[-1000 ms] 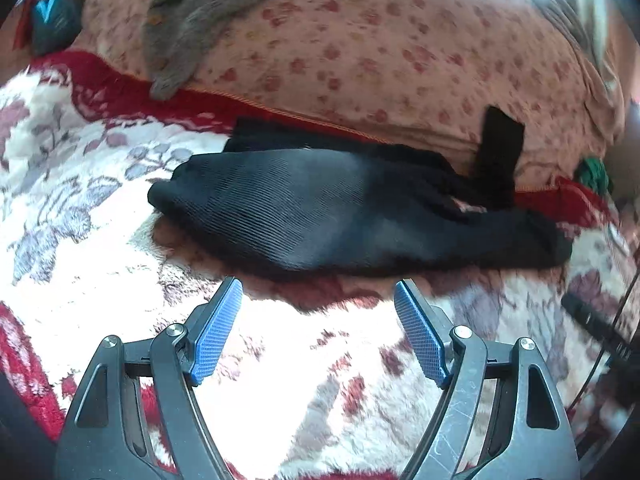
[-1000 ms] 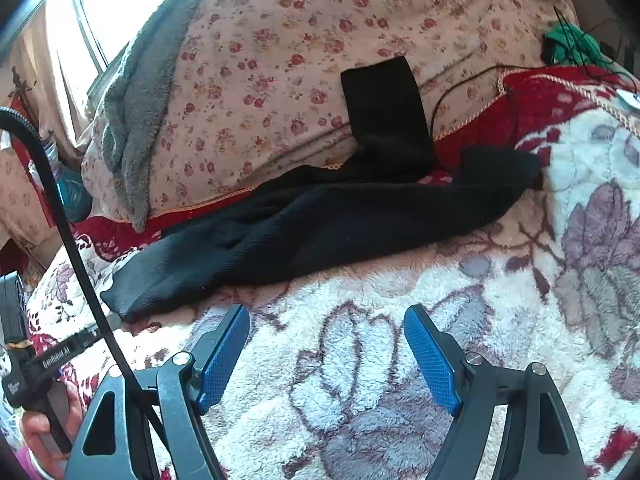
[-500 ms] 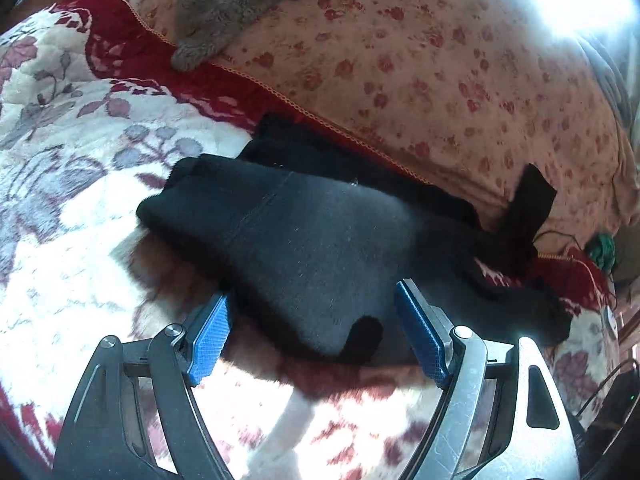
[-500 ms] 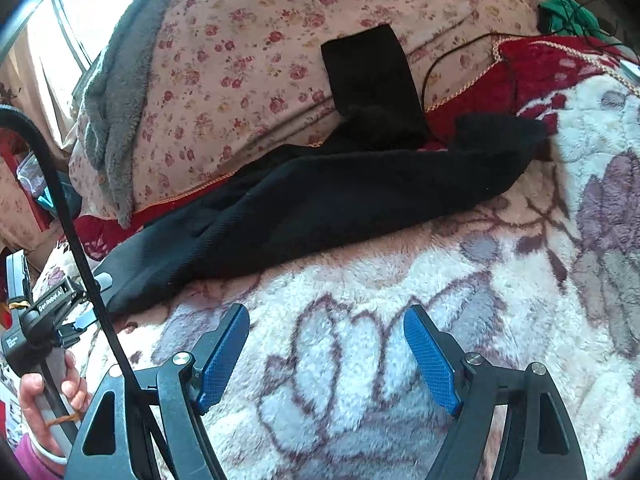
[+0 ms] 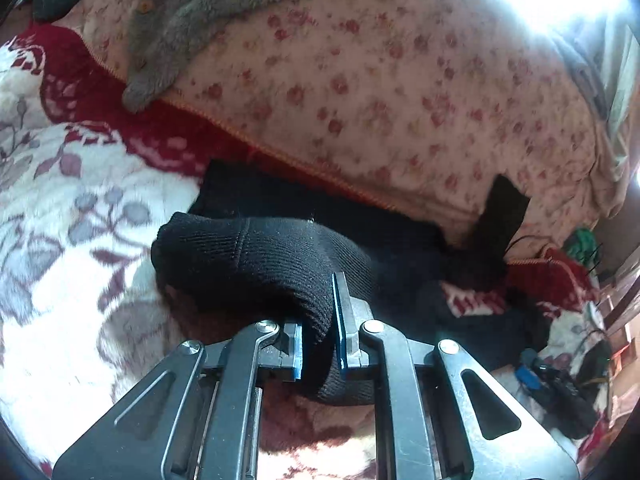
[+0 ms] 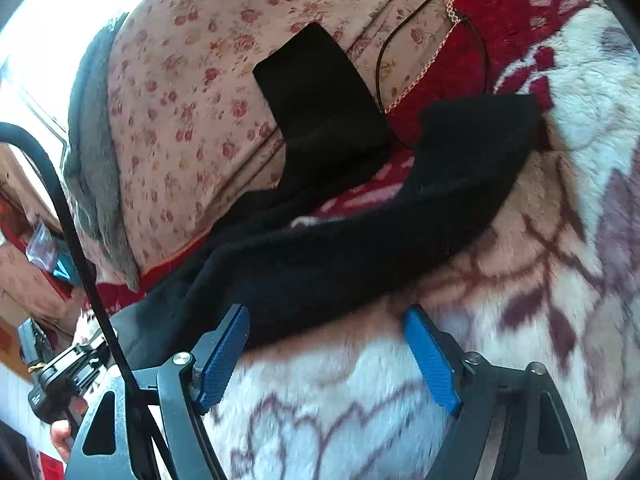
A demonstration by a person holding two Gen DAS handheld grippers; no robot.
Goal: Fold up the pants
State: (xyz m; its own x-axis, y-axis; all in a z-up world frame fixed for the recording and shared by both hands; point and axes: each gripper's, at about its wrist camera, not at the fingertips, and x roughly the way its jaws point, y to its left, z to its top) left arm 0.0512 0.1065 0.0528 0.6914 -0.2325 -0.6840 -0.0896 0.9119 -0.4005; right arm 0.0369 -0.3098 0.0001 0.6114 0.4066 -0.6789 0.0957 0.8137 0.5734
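Observation:
Black knit pants lie across a floral fleece blanket, one leg end propped against the flowered quilt behind. My left gripper is shut on the near edge of the pants at the waist end, and the fabric bunches up between the blue pads. In the right wrist view the pants stretch from lower left to upper right. My right gripper is open, its blue pads at the near edge of a pant leg, with cloth just past the left pad.
A pink flowered quilt rises behind the pants, with a grey fleece garment draped over it. A thin black cable runs over the quilt and red blanket border. The other gripper's handle and a hand show at lower left.
My left gripper moved forward onto the pants and closed on their near edge, lifting the fabric. My right gripper moved in closer to the leg's edge and stayed open.

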